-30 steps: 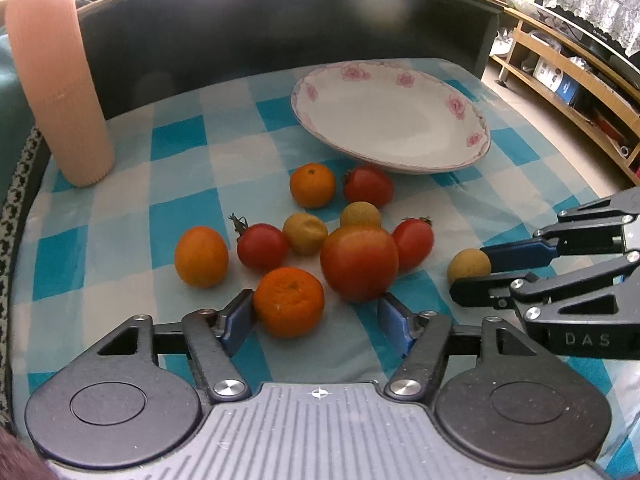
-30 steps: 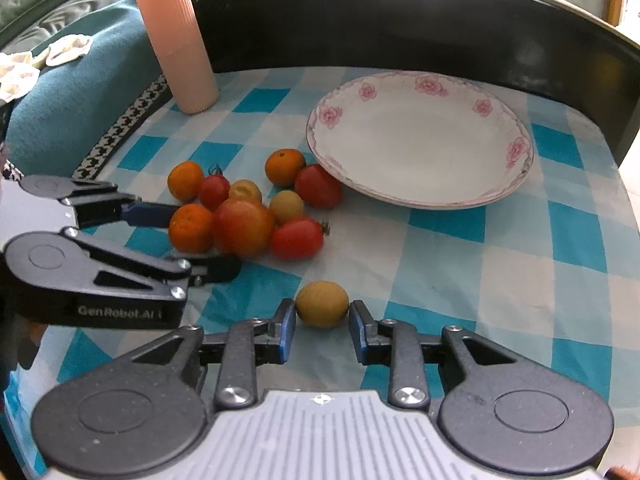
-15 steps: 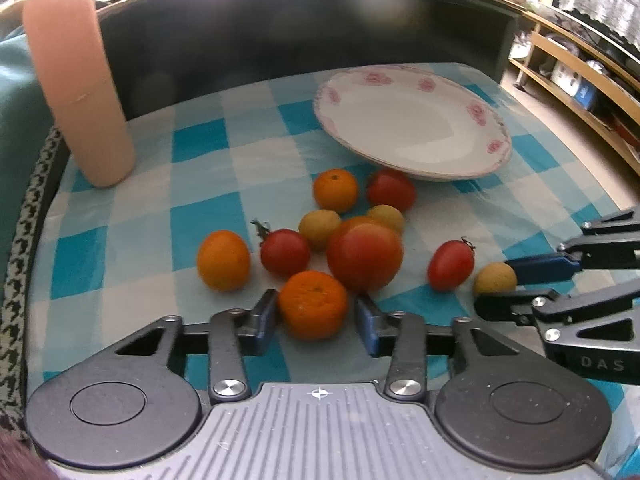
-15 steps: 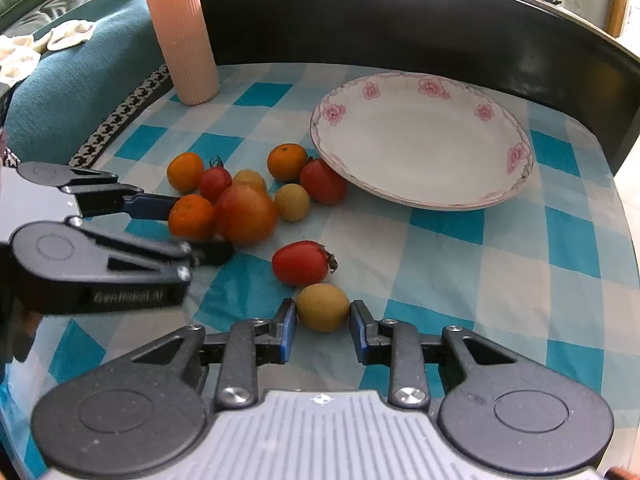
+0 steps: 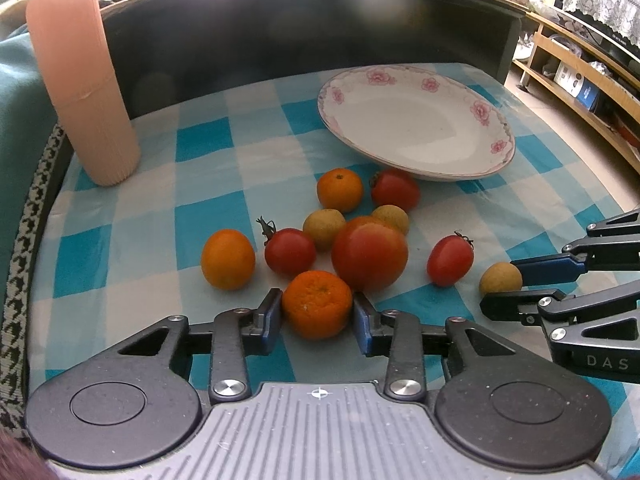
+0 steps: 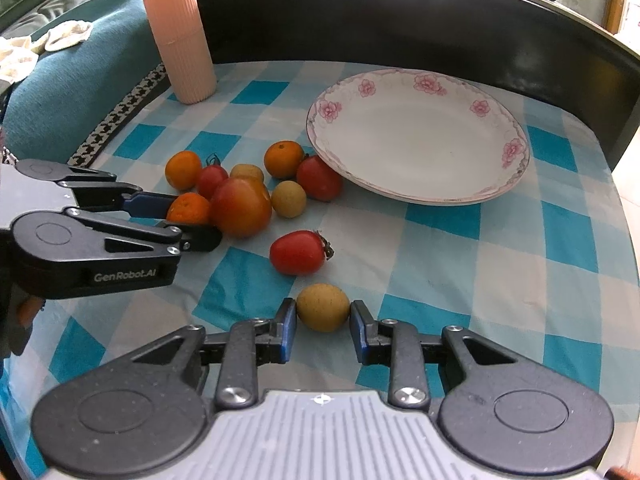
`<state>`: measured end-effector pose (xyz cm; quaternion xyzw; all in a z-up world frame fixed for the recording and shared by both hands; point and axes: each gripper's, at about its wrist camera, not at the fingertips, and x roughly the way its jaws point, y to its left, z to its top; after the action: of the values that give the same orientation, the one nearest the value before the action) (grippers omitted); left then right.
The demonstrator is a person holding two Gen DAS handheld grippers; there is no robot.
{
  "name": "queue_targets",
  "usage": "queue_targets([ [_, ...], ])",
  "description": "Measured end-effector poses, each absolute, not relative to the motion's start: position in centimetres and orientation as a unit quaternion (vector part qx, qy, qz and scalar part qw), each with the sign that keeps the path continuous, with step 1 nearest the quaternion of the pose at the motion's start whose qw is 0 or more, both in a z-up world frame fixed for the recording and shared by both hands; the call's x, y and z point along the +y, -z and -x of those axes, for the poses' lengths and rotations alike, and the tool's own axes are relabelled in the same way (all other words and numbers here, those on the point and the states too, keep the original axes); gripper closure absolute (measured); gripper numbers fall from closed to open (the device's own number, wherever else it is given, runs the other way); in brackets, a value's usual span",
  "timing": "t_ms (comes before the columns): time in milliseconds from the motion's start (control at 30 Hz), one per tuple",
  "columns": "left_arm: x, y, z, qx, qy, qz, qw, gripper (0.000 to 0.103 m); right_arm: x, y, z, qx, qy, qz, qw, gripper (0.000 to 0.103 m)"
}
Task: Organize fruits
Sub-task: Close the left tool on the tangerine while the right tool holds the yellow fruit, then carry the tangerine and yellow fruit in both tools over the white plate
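Observation:
My left gripper (image 5: 316, 312) is shut on a rough orange mandarin (image 5: 317, 304), which rests on the checked cloth; it also shows in the right wrist view (image 6: 188, 209). My right gripper (image 6: 323, 314) is shut on a small tan-yellow round fruit (image 6: 323, 307), seen from the left wrist too (image 5: 500, 278). A cluster of fruit lies between: a big red-orange tomato (image 5: 369, 257), small red tomatoes (image 5: 290, 251) (image 5: 450, 261), other mandarins (image 5: 227, 259) (image 5: 340, 190) and tan fruits (image 5: 323, 228). A white floral plate (image 5: 416, 124) stands empty behind them.
A tall ribbed pink cup (image 5: 82, 80) stands at the back left. A dark raised rim (image 5: 280, 28) runs along the table's far edge. A teal cushion (image 6: 72, 84) lies left of the table; wooden shelves (image 5: 580, 68) are at the right.
My left gripper has closed onto the mandarin. The small red tomato has rolled away from the cluster toward the tan fruit. My right gripper stays shut on the tan fruit.

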<state>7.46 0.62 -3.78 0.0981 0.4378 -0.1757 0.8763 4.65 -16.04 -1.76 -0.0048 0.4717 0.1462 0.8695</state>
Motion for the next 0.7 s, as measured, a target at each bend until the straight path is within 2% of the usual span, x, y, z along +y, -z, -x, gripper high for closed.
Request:
queue_targets([
  [433, -0.2, 1.7, -5.5, 0.434, 0.181, -0.09, 0.878, 0.06, -16.1, 0.3, -4.2, 0.461, -0.139, -0.001, 0.876, 0.06],
  [700, -1.6, -0.8, -7.2, 0.412, 0.19, -0.07, 0.888, 0.06, -16.6, -2.0, -4.3, 0.438, -0.129, -0.016, 0.89, 0.06],
])
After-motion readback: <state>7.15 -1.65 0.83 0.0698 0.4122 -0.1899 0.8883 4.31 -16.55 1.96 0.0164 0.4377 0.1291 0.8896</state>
